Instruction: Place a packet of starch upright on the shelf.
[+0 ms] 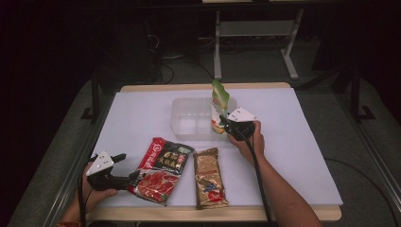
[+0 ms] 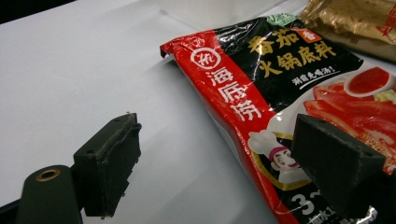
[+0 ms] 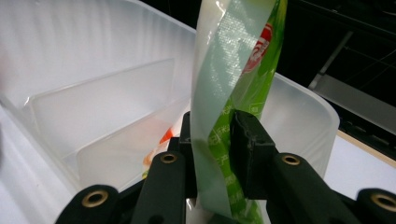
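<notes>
A green and white pouch (image 1: pixel 220 101) stands upright at the right end of a clear plastic bin (image 1: pixel 189 118). My right gripper (image 1: pixel 226 122) is shut on its lower part. In the right gripper view the two black pads pinch the green pouch (image 3: pixel 243 51) at the right gripper (image 3: pixel 215 126), over the divided bin (image 3: pixel 93 70). My left gripper (image 1: pixel 127 166) rests at the front left, open, beside a red and black hotpot-base packet (image 1: pixel 163 168). Seen from the left gripper (image 2: pixel 215 135), one jaw sits over the red packet (image 2: pixel 280 74) and the other over bare table.
A gold packet (image 1: pixel 209 177) lies flat to the right of the red one, near the table's front edge; its corner shows as the gold packet (image 2: pixel 355 23) in the left gripper view. The white table top (image 1: pixel 142 113) has free room left of the bin.
</notes>
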A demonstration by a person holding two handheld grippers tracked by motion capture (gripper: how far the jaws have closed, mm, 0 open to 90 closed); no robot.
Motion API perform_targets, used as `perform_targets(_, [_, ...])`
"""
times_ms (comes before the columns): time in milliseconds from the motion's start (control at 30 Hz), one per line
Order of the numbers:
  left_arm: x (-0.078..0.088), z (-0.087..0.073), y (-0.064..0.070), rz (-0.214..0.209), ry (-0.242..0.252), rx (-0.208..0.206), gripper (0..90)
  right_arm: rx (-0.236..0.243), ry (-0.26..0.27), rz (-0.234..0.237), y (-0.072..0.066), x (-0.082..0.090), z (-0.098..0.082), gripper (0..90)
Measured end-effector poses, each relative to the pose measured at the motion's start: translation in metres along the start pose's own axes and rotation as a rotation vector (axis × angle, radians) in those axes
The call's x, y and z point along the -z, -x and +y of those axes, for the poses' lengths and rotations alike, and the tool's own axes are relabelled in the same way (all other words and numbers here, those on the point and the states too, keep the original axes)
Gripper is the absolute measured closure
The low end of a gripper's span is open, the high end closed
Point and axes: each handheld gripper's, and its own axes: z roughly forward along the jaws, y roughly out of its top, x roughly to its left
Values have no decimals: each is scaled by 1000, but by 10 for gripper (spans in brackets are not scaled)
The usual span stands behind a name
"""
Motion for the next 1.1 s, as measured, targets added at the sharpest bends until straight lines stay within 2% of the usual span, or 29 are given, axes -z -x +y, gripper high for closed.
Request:
perform_targets(100, [3, 4, 0, -6, 28, 15, 154, 7, -1, 3, 0, 1, -1, 731])
perform_targets(233, [9, 14, -2, -18, 89, 52, 158, 13, -17, 3, 0, 2, 0, 722])
perform_targets(300, [8, 18, -2, -21, 92, 55, 158, 24, -28, 3, 0, 2, 2, 716])
perform_targets(367, [7, 23, 0, -21, 83, 38, 158, 27, -29, 5, 0, 3, 3, 713])
perform_targets(433, [6, 31, 1, -29, 96, 28, 158, 30, -35, 11, 1, 5, 5, 689])
perform_targets(567, [0, 44, 7, -44, 77, -11, 158, 21, -39, 18, 6, 12, 8, 628])
perform_targets(600, [-1, 48, 9, -60, 77, -12, 158, 17, -40, 26, 7, 14, 9, 618])
perform_targets(667, [-4, 56, 13, -58, 72, -37, 158, 10, -44, 43, 10, 20, 9, 592])
perform_targets(800, [-9, 70, 20, -85, 81, -50, 159, 6, -35, 64, 13, 35, 12, 563])
perform_targets(833, [-10, 72, 21, -92, 84, -53, 158, -7, -36, 76, 14, 39, 12, 551])
perform_targets(867, [-13, 74, 25, -112, 84, -53, 158, -4, -34, 78, 15, 42, 12, 544])
perform_targets(967, [-22, 77, 35, -137, 71, -81, 158, -10, -20, 82, 16, 58, 12, 530])
perform_targets(1100, [-29, 77, 47, -160, 85, -102, 158, 3, 4, 97, 14, 81, 14, 509])
